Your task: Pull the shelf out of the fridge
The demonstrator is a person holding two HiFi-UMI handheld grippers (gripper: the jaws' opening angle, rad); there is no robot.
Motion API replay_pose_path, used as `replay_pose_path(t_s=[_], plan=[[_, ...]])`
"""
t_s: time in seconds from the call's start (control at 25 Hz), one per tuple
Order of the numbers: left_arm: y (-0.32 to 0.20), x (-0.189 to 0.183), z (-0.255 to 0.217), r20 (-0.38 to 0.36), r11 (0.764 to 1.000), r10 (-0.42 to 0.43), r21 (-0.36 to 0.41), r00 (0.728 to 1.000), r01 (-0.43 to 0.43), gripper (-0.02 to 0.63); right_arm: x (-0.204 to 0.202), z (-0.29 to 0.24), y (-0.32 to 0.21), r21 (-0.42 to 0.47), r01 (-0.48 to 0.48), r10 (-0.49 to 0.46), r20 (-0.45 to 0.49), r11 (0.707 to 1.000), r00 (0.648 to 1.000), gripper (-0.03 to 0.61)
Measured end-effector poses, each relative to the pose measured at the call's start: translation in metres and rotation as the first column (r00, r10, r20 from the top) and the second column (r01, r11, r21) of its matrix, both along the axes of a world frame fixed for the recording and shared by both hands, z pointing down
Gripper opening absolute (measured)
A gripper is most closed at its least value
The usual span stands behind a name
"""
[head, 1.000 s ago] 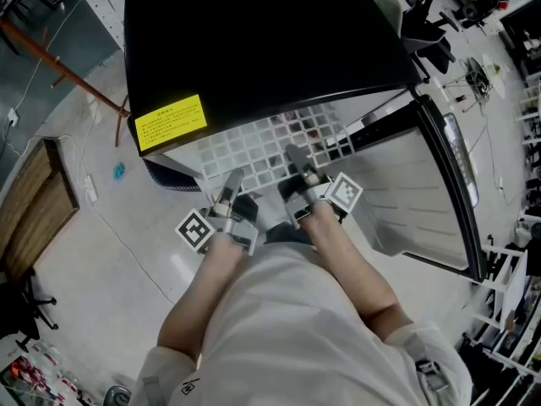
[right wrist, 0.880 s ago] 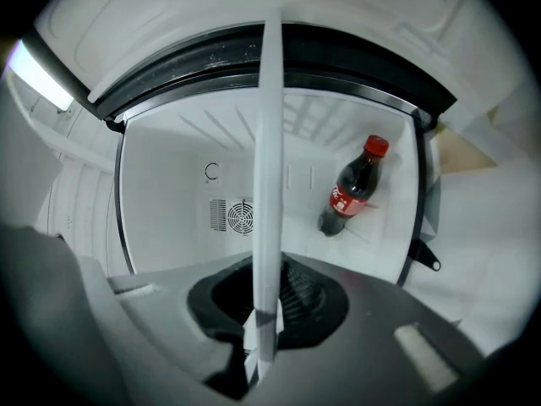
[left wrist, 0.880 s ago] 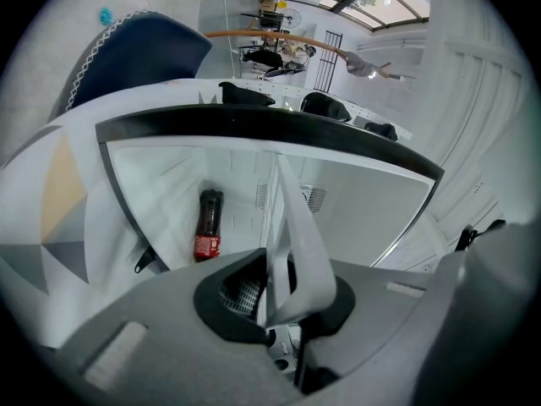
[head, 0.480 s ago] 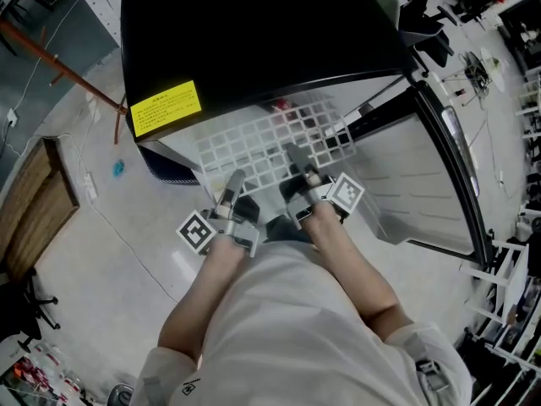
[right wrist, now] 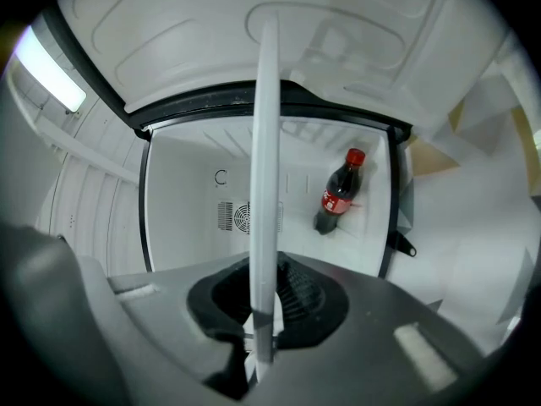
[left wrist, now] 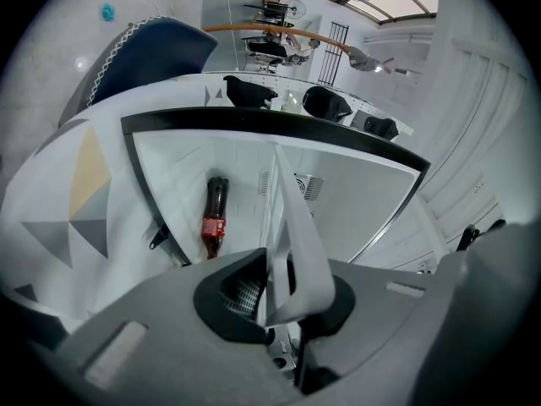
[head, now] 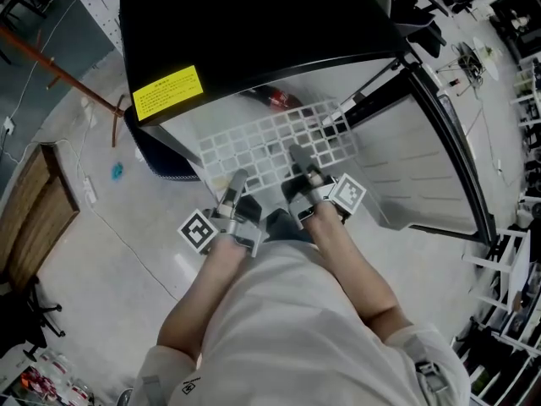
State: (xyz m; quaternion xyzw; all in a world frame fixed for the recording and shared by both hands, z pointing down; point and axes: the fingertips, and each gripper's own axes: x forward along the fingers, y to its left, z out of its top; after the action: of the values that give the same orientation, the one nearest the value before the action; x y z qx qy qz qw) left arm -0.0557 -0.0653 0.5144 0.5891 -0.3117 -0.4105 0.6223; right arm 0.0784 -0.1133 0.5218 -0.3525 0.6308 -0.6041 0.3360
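A black fridge (head: 254, 24) stands open, its door (head: 423, 167) swung to the right. The white shelf (head: 270, 146) with a grid print sticks partway out of it toward me. My left gripper (head: 237, 180) is shut on the shelf's front edge, left of centre. My right gripper (head: 297, 157) is shut on the same edge further right. In the left gripper view the shelf (left wrist: 292, 227) runs edge-on into the left gripper (left wrist: 275, 290). In the right gripper view the shelf (right wrist: 265, 184) shows as a thin upright strip clamped in the right gripper (right wrist: 262, 328).
A cola bottle (head: 283, 100) lies inside the fridge behind the shelf, also the bottle (left wrist: 214, 218) and bottle (right wrist: 338, 193) in the gripper views. A dark blue chair (head: 165, 155) stands left of the fridge. A wooden board (head: 34, 218) lies at the left, white racks (head: 507, 294) at the right.
The shelf has slid further out of the fridge with both grippers shut on it. More of its grid shows, and the cola bottle behind it has come into view.
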Motion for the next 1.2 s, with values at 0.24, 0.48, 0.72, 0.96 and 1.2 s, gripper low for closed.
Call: replay_pose_path(t_s=[0.24,0.48,0.72,0.96,1.2], plan=[[0.024,0.003,0.019,-0.009,0.994,0.084,-0.064,0.996,-0.084,0.029,0.004,0.013,0.034,-0.016,-0.036,0.036,-0.024,0.999,0.999,0.028],[0.037,0.0,0.016,-0.009,0.988,0.144,-0.047,0.99,-0.144,0.029,0.004,0.013,0.056,0.004,-0.092,0.092,-0.022,0.996,0.996,0.029],[0.053,0.003,0.02,-0.004,0.971,0.235,-0.047,0.972,-0.235,0.029,0.01,0.018,0.085,0.002,-0.178,0.178,-0.021,0.984,0.984,0.029],[0.064,0.017,0.019,-0.02,0.948,0.318,-0.024,0.948,-0.319,0.029,0.024,0.015,0.109,0.012,-0.259,0.26,-0.029,0.966,0.965,0.029],[0.075,0.044,0.017,-0.047,0.917,0.398,0.0,0.916,-0.398,0.029,0.051,0.008,0.132,0.038,-0.327,0.329,-0.058,0.944,0.943,0.029]])
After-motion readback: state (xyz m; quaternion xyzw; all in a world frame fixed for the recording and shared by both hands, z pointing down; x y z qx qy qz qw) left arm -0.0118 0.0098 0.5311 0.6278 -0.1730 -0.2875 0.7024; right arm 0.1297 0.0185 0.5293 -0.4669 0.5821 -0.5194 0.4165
